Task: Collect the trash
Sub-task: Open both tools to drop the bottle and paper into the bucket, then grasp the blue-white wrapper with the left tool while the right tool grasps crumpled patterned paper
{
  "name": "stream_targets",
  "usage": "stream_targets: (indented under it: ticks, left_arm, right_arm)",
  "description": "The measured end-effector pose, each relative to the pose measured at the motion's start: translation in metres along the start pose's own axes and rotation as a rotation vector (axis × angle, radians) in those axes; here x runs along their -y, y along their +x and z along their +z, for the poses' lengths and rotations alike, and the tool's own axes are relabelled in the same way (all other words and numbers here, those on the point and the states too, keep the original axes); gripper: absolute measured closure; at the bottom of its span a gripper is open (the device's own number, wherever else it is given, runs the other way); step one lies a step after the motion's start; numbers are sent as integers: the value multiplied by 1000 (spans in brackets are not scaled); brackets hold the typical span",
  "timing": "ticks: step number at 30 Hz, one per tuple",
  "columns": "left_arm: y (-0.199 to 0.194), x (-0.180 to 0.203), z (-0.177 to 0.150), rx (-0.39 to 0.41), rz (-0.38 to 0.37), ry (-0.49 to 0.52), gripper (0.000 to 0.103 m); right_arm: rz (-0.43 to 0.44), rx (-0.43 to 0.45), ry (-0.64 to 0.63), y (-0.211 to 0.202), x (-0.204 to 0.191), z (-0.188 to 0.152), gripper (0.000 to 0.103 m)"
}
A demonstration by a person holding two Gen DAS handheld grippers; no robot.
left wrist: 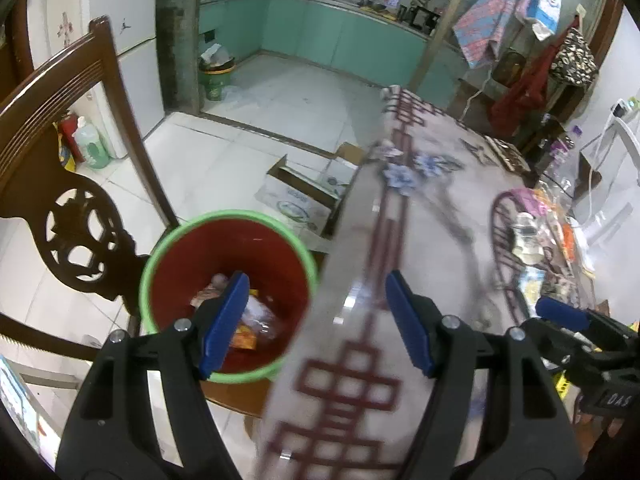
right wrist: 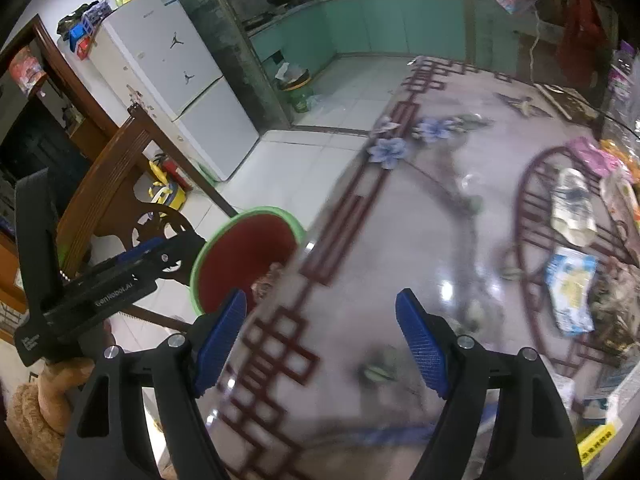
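Below, red bin (left wrist: 224, 264), wrappers (left wrist: 256, 320) inside

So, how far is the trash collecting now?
Done: some wrappers lie in the red bin. In hand: nothing; the left gripper and right gripper are open and empty. Left: a crushed bottle and a blue-yellow packet on the table.

Green-rimmed red bin (left wrist: 224, 264); table (right wrist: 400, 240) bears maroon lattice and blue flowers.

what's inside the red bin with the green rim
The red bin holds crumpled wrappers, one orange-yellow, one clear. The left claw's finger covers part of the pile, so anything beneath stays hidden.
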State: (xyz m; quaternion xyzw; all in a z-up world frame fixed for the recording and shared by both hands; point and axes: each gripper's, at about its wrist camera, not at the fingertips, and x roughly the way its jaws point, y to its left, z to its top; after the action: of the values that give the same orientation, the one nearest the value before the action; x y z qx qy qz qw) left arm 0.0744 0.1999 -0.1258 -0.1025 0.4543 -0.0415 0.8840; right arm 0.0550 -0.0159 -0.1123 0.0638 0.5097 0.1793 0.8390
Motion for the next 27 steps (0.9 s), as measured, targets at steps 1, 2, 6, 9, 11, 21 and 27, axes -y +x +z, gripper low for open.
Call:
stream_targets:
  ticks: [1, 2, 6, 9, 11, 21, 27]
  left_arm:
    - [-1, 10, -3, 4, -2, 4, 35]
    - [-2, 19, -5, 7, -4, 7, 35]
    - [-1, 59, -19, 4, -16, 18, 35]
    - [2, 84, -27, -2, -23, 26, 35]
    - [3, 102, -33, -5, -29, 32, 35]
    - [0, 177, -54, -16, -73, 92, 35]
    - [7, 216, -61, -49, -111, 125, 35]
  right_arm:
    - [-1, 2, 3, -5, 7, -3, 28]
    - [-3, 4, 6, -10, 16, -6, 28]
    - [-14, 10, 19, -30, 50, -17, 28]
    - [-23, 14, 32, -42, 76, -25, 28]
    - [-29, 16, 39, -50, 93, -29, 28]
    - [-134, 48, 150, -79, 197, -46, 28]
    - [-258, 26, 256, -68, 276, -38, 22]
